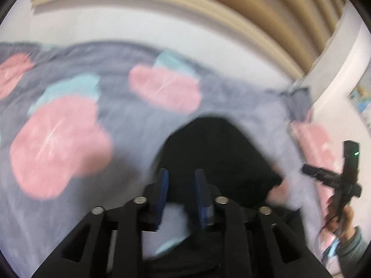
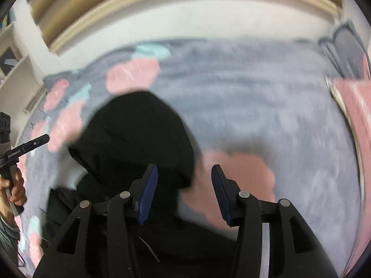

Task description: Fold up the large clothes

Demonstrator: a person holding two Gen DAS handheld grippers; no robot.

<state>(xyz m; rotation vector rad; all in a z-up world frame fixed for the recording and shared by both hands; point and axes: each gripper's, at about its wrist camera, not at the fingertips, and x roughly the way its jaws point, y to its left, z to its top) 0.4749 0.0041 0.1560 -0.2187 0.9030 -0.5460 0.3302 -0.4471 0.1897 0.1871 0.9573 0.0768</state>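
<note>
A black garment (image 1: 215, 153) lies bunched on a grey bedcover (image 1: 129, 120) printed with pink and light blue flowers. My left gripper (image 1: 182, 180) hangs above the garment's near edge, jaws apart, with only bedcover showing between the blue pads. In the right wrist view the same black garment (image 2: 136, 134) spreads under and left of my right gripper (image 2: 184, 176), which is open with nothing between its fingers. Each gripper shows in the other's view, held by a hand: the right one (image 1: 343, 180) and the left one (image 2: 23, 148). Both views are motion-blurred.
The bedcover (image 2: 255, 97) fills most of the bed. A beige wooden headboard (image 1: 255, 11) runs along the far side. A pink pillow (image 2: 354, 106) lies at the right edge, and white shelves (image 2: 18, 69) stand at the far left.
</note>
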